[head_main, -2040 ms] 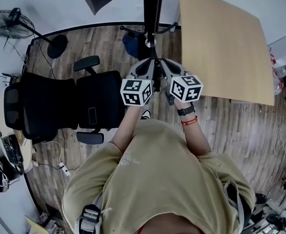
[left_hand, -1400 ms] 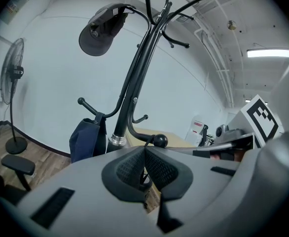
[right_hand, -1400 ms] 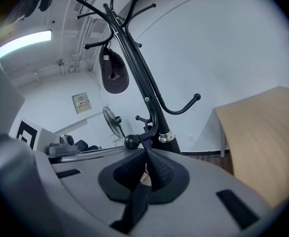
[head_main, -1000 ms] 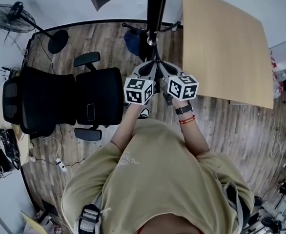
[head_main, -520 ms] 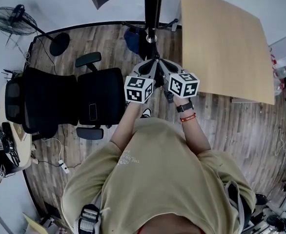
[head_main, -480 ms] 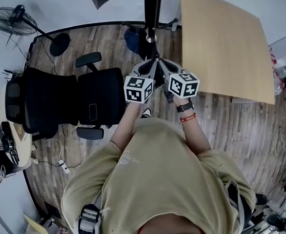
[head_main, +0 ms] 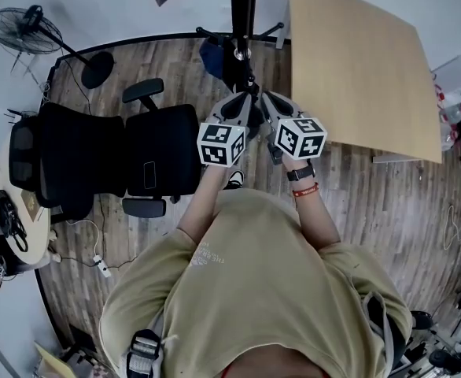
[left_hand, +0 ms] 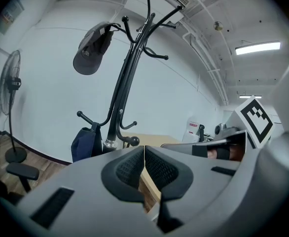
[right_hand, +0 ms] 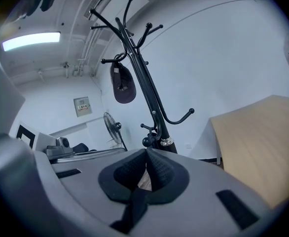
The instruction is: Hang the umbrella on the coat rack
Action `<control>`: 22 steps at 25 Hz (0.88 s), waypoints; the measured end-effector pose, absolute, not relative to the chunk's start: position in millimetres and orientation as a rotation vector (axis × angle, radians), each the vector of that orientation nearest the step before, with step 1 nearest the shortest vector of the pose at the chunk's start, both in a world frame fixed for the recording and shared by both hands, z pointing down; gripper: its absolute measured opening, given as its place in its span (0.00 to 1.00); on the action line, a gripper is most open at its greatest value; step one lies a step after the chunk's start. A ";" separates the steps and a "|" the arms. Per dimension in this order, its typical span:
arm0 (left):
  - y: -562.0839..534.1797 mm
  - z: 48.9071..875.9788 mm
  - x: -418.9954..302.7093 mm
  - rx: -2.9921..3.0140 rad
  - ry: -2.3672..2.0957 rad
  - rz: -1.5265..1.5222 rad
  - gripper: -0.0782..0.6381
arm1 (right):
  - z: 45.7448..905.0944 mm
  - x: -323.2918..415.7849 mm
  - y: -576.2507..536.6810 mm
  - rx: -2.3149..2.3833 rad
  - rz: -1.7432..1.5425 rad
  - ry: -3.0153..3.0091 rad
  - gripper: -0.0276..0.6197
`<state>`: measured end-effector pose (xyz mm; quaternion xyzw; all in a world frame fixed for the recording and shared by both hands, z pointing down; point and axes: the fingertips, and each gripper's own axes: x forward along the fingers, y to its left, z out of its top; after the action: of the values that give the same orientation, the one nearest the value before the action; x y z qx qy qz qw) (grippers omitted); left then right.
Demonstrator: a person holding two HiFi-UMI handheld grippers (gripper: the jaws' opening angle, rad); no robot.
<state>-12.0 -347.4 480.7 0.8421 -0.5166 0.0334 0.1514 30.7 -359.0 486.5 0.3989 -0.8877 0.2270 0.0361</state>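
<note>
The black coat rack (head_main: 242, 14) stands straight ahead, also in the left gripper view (left_hand: 122, 88) and the right gripper view (right_hand: 144, 83). A dark blue bundle (head_main: 212, 58), apparently the folded umbrella, hangs from a low hook (left_hand: 82, 143) on the rack's left side. My left gripper (head_main: 244, 103) and right gripper (head_main: 263, 103) are held side by side just short of the pole. Both are shut, pads pressed together with nothing between them (left_hand: 143, 159) (right_hand: 147, 164).
A grey cap (left_hand: 90, 47) hangs on an upper hook (right_hand: 123, 84). A black office chair (head_main: 120, 160) is at the left, a floor fan (head_main: 24, 30) behind it. A light wooden table (head_main: 356, 69) stands right of the rack.
Both grippers stay shut and close together. The rack has drifted slightly up the head view; the hands have hardly moved.
</note>
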 end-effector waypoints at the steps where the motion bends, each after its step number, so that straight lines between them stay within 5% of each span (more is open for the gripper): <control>1: -343.0 478.8 -11.1 2.419 -1.487 0.093 0.14 | 484.4 33.5 -355.8 1.233 0.693 -2.729 0.07; 22: -233.9 424.9 1.4 2.448 -1.686 -0.029 0.14 | 424.0 92.5 -252.2 1.419 0.373 -2.789 0.07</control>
<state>1.4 -233.9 424.9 0.8206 -0.5652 -0.0098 0.0845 92.5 -252.2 424.0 0.4502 -0.8850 0.1184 -0.0046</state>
